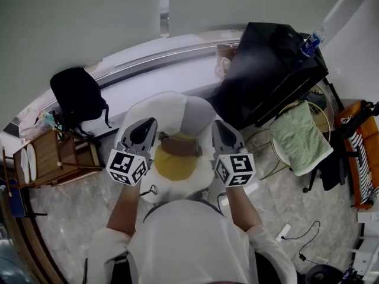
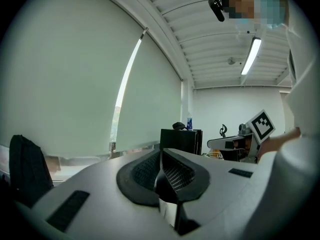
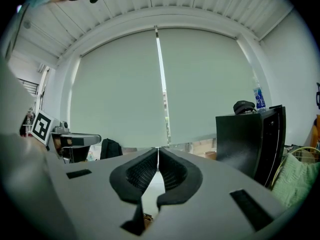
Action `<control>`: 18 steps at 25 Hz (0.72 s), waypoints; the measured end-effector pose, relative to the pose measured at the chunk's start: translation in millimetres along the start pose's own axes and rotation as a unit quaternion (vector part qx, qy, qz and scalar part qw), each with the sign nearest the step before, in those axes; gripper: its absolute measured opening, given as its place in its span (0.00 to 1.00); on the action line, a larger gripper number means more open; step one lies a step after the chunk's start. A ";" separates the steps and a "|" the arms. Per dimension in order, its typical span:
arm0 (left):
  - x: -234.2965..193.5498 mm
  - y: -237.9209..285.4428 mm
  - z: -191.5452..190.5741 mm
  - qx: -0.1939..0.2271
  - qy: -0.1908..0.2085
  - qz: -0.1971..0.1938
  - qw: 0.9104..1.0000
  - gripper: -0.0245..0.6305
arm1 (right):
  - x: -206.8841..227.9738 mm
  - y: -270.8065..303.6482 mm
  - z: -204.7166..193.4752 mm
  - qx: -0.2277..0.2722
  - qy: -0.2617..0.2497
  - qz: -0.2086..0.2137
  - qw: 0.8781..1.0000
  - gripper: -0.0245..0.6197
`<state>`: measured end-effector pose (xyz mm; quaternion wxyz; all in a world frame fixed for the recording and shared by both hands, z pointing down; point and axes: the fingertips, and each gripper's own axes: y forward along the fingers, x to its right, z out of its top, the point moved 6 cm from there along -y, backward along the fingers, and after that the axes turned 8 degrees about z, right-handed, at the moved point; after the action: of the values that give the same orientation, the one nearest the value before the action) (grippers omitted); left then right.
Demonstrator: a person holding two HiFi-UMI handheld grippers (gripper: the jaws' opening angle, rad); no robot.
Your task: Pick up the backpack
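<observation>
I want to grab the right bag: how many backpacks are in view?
1. The black backpack stands against the window ledge, at the head view's upper left. Others could be hidden behind the black cabinet.

Backpack (image 2: 27, 169) in left gripper view: cut by pic's left edge, btm hidden behind body of left hand-held gripper (image 2: 161, 159). In right gripper view the backpack (image 3: 111, 148) is tiny & dark, btm hidden behind right hand-held gripper (image 3: 158, 165); straps can't be made out. Head view: brown thing (image 1: 179, 147) on yellow disc (image 1: 176, 165), can't tell what it is. Bottle (image 1: 312, 41) label too small to read. Person's torso (image 1: 195, 241) cut by btm edge; keyboard (image 1: 360, 158) cut at right edge.
</observation>
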<state>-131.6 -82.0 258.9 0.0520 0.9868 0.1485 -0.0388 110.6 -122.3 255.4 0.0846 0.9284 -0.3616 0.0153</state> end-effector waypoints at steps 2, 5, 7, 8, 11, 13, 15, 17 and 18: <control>-1.9 5.0 -4.2 -0.006 -0.001 0.000 1.000 0.10 | 4.3 3.5 -3.9 -0.005 0.002 -0.004 1.000 0.09; -5.0 11.9 -12.2 -0.015 -0.003 0.001 1.000 0.10 | 10.3 9.1 -12.9 -0.014 0.010 -0.008 1.000 0.09; -7.7 17.0 -18.0 -0.021 -0.007 0.003 1.000 0.10 | 14.6 12.8 -19.7 -0.020 0.017 -0.008 1.000 0.09; -9.5 19.7 -21.1 -0.024 -0.008 0.004 1.000 0.10 | 16.5 14.7 -23.2 -0.021 0.021 -0.006 1.000 0.09; -14.4 28.3 -32.3 -0.033 -0.009 0.008 0.999 0.10 | 22.4 21.3 -34.8 -0.022 0.029 -0.004 0.999 0.09; -16.0 33.3 -40.3 -0.038 -0.010 0.011 0.999 0.10 | 27.0 26.2 -43.6 -0.024 0.033 -0.003 0.999 0.09; -17.3 36.8 -48.4 -0.042 -0.012 0.013 0.999 0.10 | 31.6 31.8 -52.9 -0.028 0.038 -0.001 0.999 0.09; -19.0 38.1 -56.6 -0.047 -0.013 0.015 0.999 0.10 | 35.0 37.2 -61.9 -0.031 0.042 0.000 0.999 0.09; -19.7 38.1 -60.7 -0.050 -0.013 0.016 0.999 0.10 | 36.5 39.1 -66.0 -0.033 0.042 -0.001 0.999 0.09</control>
<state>-135.4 -116.9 324.4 0.1037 0.9847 0.1334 -0.0430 113.3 -164.0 329.4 0.1301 0.9240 -0.3570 0.0427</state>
